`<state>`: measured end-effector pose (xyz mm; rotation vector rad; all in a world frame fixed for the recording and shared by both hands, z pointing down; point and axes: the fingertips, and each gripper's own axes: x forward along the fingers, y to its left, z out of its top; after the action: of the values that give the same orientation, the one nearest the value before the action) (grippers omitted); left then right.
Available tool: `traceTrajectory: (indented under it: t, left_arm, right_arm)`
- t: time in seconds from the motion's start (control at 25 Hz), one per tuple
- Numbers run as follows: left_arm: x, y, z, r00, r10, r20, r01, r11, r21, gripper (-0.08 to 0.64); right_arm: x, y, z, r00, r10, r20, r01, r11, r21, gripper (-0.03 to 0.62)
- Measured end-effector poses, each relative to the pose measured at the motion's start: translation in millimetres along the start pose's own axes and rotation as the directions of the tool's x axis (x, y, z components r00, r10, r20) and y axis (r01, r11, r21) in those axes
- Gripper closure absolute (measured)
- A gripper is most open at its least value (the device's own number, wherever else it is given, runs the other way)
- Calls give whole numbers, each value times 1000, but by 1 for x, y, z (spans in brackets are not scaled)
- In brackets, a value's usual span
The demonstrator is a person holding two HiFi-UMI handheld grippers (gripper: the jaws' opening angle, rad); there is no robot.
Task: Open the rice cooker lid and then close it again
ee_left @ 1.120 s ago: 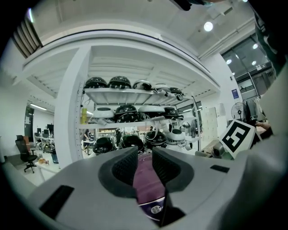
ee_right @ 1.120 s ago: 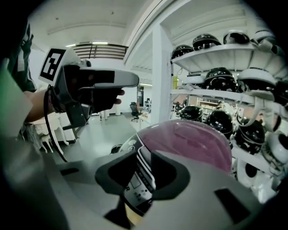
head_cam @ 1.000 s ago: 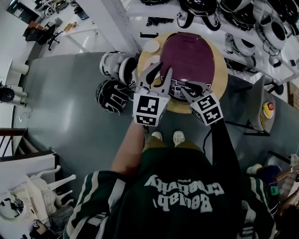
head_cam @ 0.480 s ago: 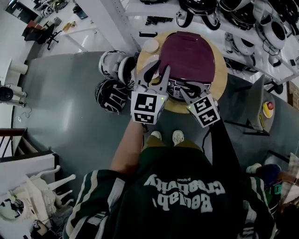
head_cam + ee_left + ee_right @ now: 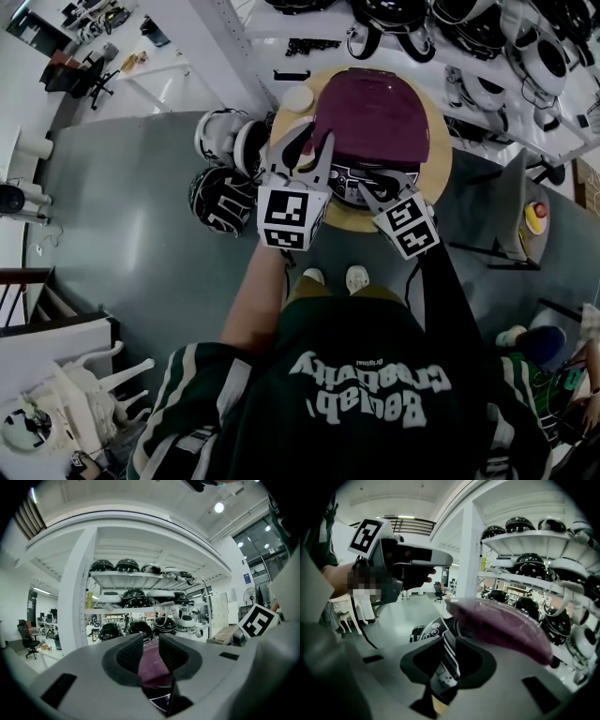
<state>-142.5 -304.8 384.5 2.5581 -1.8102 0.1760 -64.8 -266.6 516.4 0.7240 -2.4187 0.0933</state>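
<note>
Rice cooker (image 5: 375,117): maroon lid. Round wooden table (image 5: 441,161); helmet shelves (image 5: 140,575) at top of frame. Left gripper (image 5: 302,150) narrow, empty. Right gripper (image 5: 384,183) has just been closing on the latch (image 5: 451,658).

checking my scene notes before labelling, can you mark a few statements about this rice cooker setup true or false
1. The lid of the rice cooker is dark purple. True.
2. The rice cooker stands on the floor. False: it sits on a round wooden table.
3. The left gripper is clamped on the lid. False: its jaws are apart, nothing between them.
4. Helmets lie on the floor left of the table. True.
</note>
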Motion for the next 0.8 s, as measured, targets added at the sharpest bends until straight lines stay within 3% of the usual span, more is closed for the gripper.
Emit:
traceTrajectory:
  t: [0.8]
  left_arm:
    - [3, 2, 0, 1000, -5, 6, 5, 1000, -19, 471]
  right_arm:
    - [2, -3, 1, 1000, -9, 8, 9, 1000, 19, 486]
